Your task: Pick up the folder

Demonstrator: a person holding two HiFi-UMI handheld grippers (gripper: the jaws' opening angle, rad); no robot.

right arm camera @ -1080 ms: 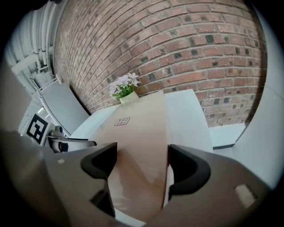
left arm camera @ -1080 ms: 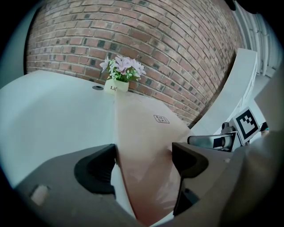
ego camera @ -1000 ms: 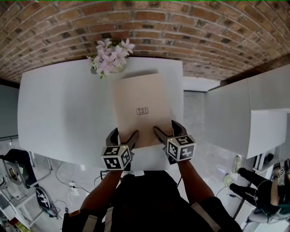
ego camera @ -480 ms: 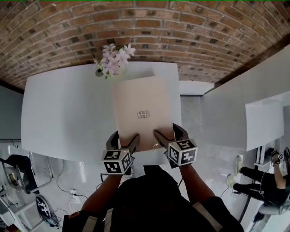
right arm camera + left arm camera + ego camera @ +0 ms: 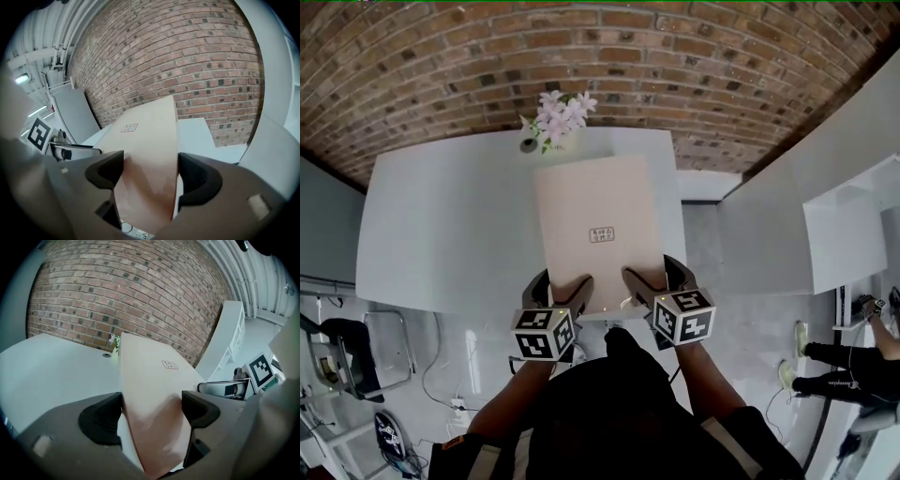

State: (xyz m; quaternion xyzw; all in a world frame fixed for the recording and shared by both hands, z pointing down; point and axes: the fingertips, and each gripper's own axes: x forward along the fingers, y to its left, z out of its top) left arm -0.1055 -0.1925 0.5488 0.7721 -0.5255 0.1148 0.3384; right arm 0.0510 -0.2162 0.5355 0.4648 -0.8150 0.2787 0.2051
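Gripping the folder (image 5: 598,225) by its near edge with both claws.
It's lying over the white table (image 5: 441,225), far end by the flowers (image 5: 562,114); my left claw (image 5: 560,287) and right claw (image 5: 654,277) are each clamping a near corner. I'm judging an even, level lift best, so it isn't twisting or slipping.

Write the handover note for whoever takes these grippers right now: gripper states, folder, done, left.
Left gripper: shut on the folder at its near left corner.
Right gripper: shut on its near right corner.
Folder: tan, reaching out over the white table toward the flowers.
Done: both grips taken, near edge raised.
Left: lift it clear; I cannot tell whether the far edge rests on the table.
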